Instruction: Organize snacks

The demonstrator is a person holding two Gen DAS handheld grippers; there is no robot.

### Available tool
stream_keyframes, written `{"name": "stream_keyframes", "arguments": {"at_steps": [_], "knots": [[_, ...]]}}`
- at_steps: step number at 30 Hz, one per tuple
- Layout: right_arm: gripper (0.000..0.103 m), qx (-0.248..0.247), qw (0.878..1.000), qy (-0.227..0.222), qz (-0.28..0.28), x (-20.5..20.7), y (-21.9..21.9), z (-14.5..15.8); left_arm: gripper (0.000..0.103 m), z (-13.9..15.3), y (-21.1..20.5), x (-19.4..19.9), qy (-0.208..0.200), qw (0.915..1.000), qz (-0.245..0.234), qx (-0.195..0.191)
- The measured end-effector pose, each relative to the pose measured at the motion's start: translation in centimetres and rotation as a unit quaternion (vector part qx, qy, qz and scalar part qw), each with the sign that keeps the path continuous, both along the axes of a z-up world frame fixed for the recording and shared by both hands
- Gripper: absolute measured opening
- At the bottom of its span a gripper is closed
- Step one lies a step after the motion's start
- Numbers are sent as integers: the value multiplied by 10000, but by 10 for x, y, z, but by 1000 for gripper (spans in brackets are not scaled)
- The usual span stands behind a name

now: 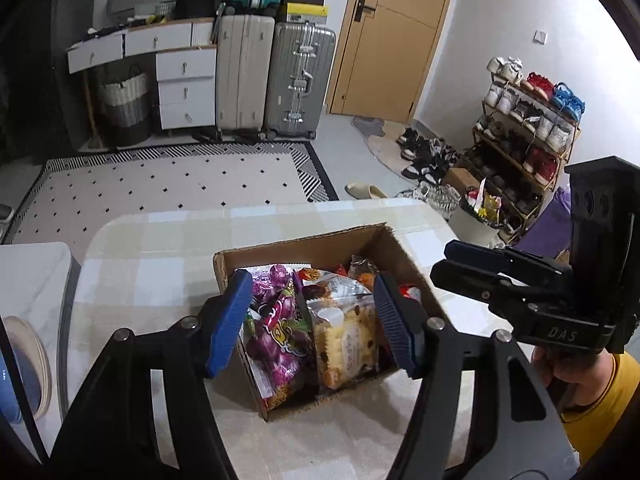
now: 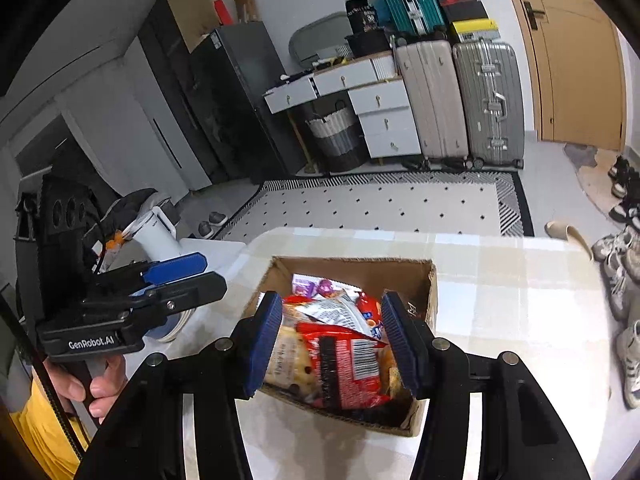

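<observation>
A cardboard box (image 1: 304,252) sits on the checked bench (image 1: 160,264), open at the top and packed with snack bags. Both tongs hang above it with their pads apart and nothing between them: the left tongs (image 1: 310,322) frame a purple bag (image 1: 276,332) and a clear bag of yellow cake (image 1: 346,344), while the right tongs (image 2: 334,344) frame a red bag (image 2: 344,364) lying over that same cake bag (image 2: 286,356) and a crumpled silver-white wrapper (image 2: 336,308). In the left view the right tongs (image 1: 452,262) show from the side at the box's right rim; in the right view the left tongs (image 2: 200,270) show off the box's left side. Whether any pad touches a bag cannot be told from here. These bags look light, soft and puffed with air; their film is likely slick and will crumple, and the cake probably crushes if squeezed hard. The safest hold would seem to be the flat sealed seam at a bag's end, or a gentle pinch across a narrow edge, not the filled middle. The red bag lies on top and looks easiest to lift first; the box itself is light enough that it may slide if a bag snags.
</observation>
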State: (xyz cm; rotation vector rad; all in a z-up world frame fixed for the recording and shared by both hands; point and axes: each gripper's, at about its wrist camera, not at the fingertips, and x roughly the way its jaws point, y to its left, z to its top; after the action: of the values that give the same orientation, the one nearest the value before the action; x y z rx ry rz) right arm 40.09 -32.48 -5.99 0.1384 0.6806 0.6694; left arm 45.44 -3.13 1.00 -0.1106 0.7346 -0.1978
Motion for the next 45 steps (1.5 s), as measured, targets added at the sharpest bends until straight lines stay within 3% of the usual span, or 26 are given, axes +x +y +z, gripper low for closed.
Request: {"name": "stream_keyframes", "arguments": {"at_steps": [2,3,5,7,11,14,16,23,28,33,37,40,45], "knots": [[57,-32,9998,-194,-46,-14,-1,14,75,12,-1,-16,-90,9999,49,2],[66,-20,9996,-264,-48,-19,-2,19,77,18,0,-24,-147,9999,61,-36],[74,2,9987,-504,-52,-37,-5,34,77,34,0,-43,-342,9993,108,-49],[75,21,9974,-721,-31,-55,-6,48,79,52,-3,-64,-534,9985,138,46],[99,8,9923,-1215,-230,-95,-13,76,85,89,-10,-109,-962,9950,236,154],[102,122,9866,-1595,-309,-128,-21,95,92,111,-16,-146,-1290,9913,193,194],[102,196,9823,-1834,-331,-151,-28,104,103,123,-20,-171,-1505,9880,256,221],[102,205,9634,-2617,-545,-236,-50,113,102,148,-21,-262,-2125,9758,449,242],[102,-233,9389,-3321,-870,-306,-56,88,102,131,-21,-328,-2455,9657,687,501],[102,-532,9254,-3598,-1061,-350,-53,46,102,92,-12,-382,-2757,9533,1006,711],[102,-859,9219,-3556,-1278,-359,-46,2,102,51,3,-398,-2566,9597,1050,450],[102,-954,9265,-3373,-1369,-351,-46,-29,102,19,9,-394,-2379,9619,1157,686],[102,-727,9342,-3172,-1461,-334,-55,-60,102,-27,18,-379,-2048,9687,1175,768]]}}
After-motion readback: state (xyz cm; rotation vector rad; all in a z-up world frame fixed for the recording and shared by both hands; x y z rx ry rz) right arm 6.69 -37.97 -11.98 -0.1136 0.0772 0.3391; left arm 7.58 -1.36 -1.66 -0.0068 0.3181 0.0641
